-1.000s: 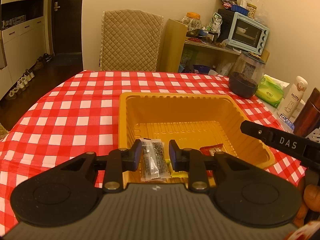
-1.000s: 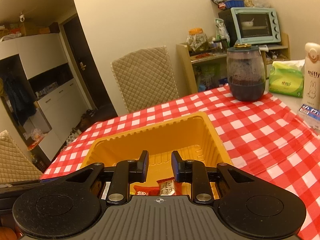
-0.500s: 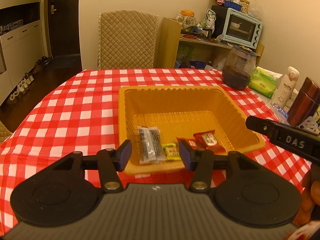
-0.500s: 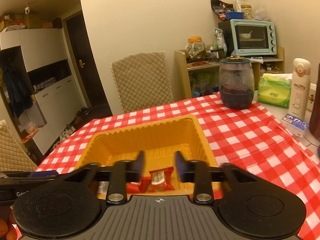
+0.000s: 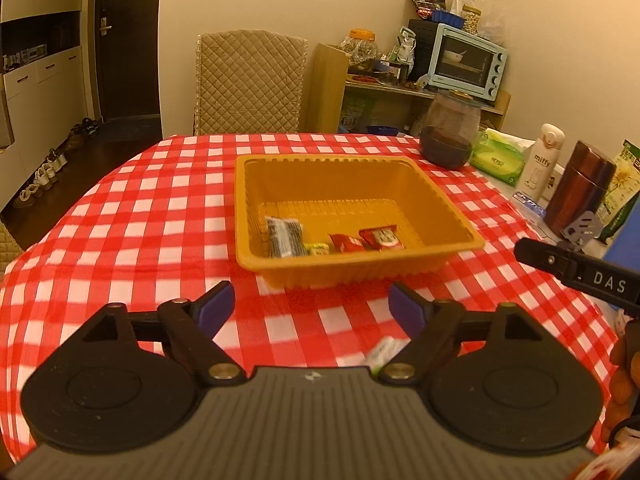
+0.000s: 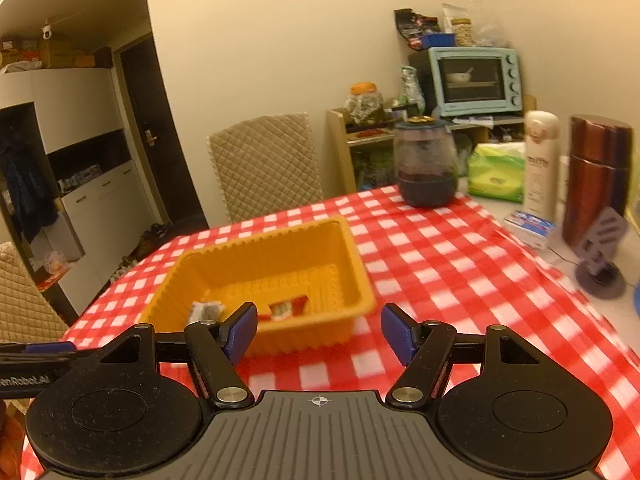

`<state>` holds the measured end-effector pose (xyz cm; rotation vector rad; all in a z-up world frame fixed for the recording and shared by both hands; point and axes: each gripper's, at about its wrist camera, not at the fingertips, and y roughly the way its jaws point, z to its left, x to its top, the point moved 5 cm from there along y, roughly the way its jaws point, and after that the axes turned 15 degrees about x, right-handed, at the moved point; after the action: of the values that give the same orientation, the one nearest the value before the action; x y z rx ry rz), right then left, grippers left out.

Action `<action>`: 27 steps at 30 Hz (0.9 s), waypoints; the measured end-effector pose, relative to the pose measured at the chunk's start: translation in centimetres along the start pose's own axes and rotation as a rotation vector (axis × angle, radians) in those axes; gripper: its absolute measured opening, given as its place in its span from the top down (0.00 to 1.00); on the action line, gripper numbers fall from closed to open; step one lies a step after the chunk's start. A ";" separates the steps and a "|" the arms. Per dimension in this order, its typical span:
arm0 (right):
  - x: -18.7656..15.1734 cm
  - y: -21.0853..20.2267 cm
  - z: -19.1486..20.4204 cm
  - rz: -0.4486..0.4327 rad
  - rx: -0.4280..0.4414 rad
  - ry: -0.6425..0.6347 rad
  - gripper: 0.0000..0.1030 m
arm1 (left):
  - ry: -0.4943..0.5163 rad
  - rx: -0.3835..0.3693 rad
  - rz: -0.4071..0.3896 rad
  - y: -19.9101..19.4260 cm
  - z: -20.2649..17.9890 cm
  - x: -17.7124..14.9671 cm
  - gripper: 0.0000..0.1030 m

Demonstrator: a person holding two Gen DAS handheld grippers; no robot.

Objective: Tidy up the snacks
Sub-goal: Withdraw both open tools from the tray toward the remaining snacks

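**Left wrist and right wrist: both grippers wide apart and empty, snacks lying in the tray**

Left wrist view: the left gripper (image 5: pixel 310 306) fills the lower part of the frame with its fingers spread wide and nothing between them. Above it, at the centre of the frame, the orange tray (image 5: pixel 448 208) sits on the checked tablecloth (image 5: pixel 132 216). Along the tray's near edge lie a dark clear-wrapped packet (image 5: pixel 284 236), a small yellow-green candy (image 5: pixel 317 249) and two red wrapped snacks (image 5: pixel 366 239), close together in a row. Just over the gripper body, lower centre, a pale green-and-white packet (image 5: pixel 382 354) shows on the cloth; it is blurred and half hidden, so it may be another snack, but I cannot be sure. Part of the other gripper enters at the right edge.

Right wrist view: the right gripper (image 6: pixel 318 334) is likewise spread open and empty at the bottom of the frame. The tray (image 6: pixel 360 264) lies centre left, with the dark packet (image 6: pixel 206 311) and a red snack (image 6: pixel 286 307) visible inside, softened by blur.

Risks from here: if that pale packet is the next thing to fetch, it lies flat and thin on loose cloth, so closing fingers could pinch the tablecloth or slide the packet away. The light tray could also be nudged by a low approach, and a drop near its rim could land outside.
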<state>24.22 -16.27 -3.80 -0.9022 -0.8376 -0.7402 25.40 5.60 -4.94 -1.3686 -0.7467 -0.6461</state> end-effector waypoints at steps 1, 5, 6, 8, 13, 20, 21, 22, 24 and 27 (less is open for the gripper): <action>-0.4 -0.6 -0.2 0.002 -0.005 0.005 0.33 | -0.003 -0.001 0.001 -0.3 0.0 -0.4 0.18; -2.2 -2.4 -0.7 0.023 -0.020 0.011 0.33 | -0.005 -0.004 0.012 -1.6 -0.3 -2.2 0.17; -2.7 -2.7 -0.8 0.030 -0.020 0.011 0.33 | -0.007 -0.003 0.017 -1.8 -0.3 -2.7 0.17; -3.8 -3.5 -0.9 0.046 -0.022 0.004 0.33 | -0.012 -0.009 0.024 -2.3 -0.4 -3.8 0.17; -7.8 -4.9 -1.6 0.116 -0.034 0.000 0.33 | -0.018 -0.026 0.065 -3.1 -0.7 -7.1 0.17; -10.5 -5.0 -1.9 0.188 -0.044 -0.023 0.43 | 0.033 -0.026 0.100 -2.8 -2.3 -9.3 0.17; -10.6 -4.8 -1.9 0.196 -0.040 -0.014 0.46 | 0.041 -0.024 0.093 -2.8 -2.4 -9.3 0.17; -10.8 -4.5 -1.9 0.205 -0.037 -0.007 0.47 | 0.046 -0.022 0.087 -2.7 -2.5 -9.3 0.17; -11.0 -3.8 -1.8 0.223 -0.031 -0.010 0.49 | 0.046 -0.022 0.083 -2.6 -2.4 -9.3 0.17; -11.5 -2.7 -1.5 0.250 -0.018 -0.022 0.50 | 0.030 -0.019 0.092 -2.3 -2.1 -9.4 0.17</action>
<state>17.00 -16.55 -13.26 -1.0110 -0.7218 -0.5212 17.99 3.12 -11.06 -1.4000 -0.6511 -0.6008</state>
